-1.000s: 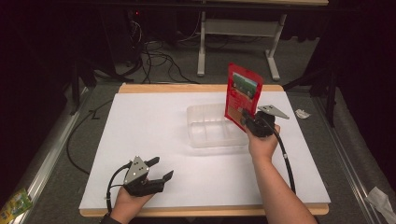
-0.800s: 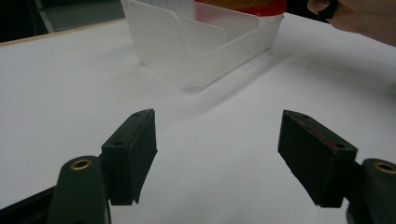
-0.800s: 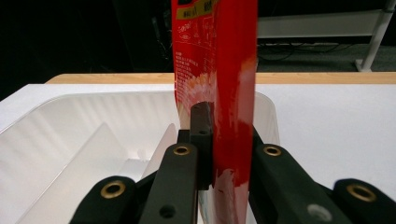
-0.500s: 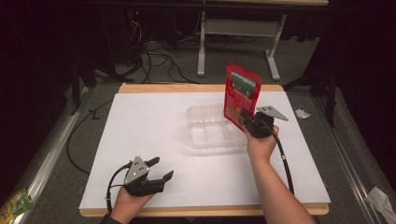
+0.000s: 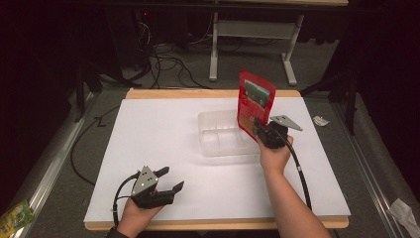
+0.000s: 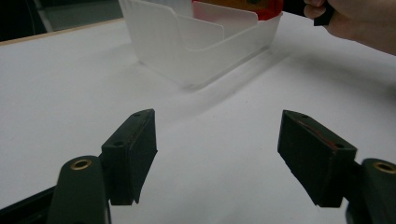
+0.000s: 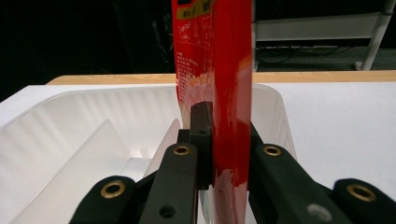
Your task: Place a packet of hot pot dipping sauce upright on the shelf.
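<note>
1. the tabletop (image 5: 163,148) looked the same as a second earlier: white sheet, wooden edge at the far side, nothing on it shifted.
2. the clear plastic bin (image 5: 220,136), with dividers inside, had not moved; it sat right of the middle.
3. the red pouch (image 5: 255,101) had changed only slightly: across the last second it drifted a little toward the left of the high view and stood upright at the bin's right end, its lower part at or over the rim. i judged it was being lined up for lowering into a compartment, and was not yet let go.
4. the right tool (image 5: 257,126) pinched the red pouch near its lower edge, jaws pressed flat on both faces; the right gripper view showed the pouch (image 7: 224,93) edge-on above the bin (image 7: 93,126).
5. the left tool (image 5: 168,179) rested at the near left of the tabletop, jaws spread with nothing between them, unchanged from before.
6. writing: small print ran down the pouch's side and a green picture panel marked its face, but no brand or word was legible.
</note>
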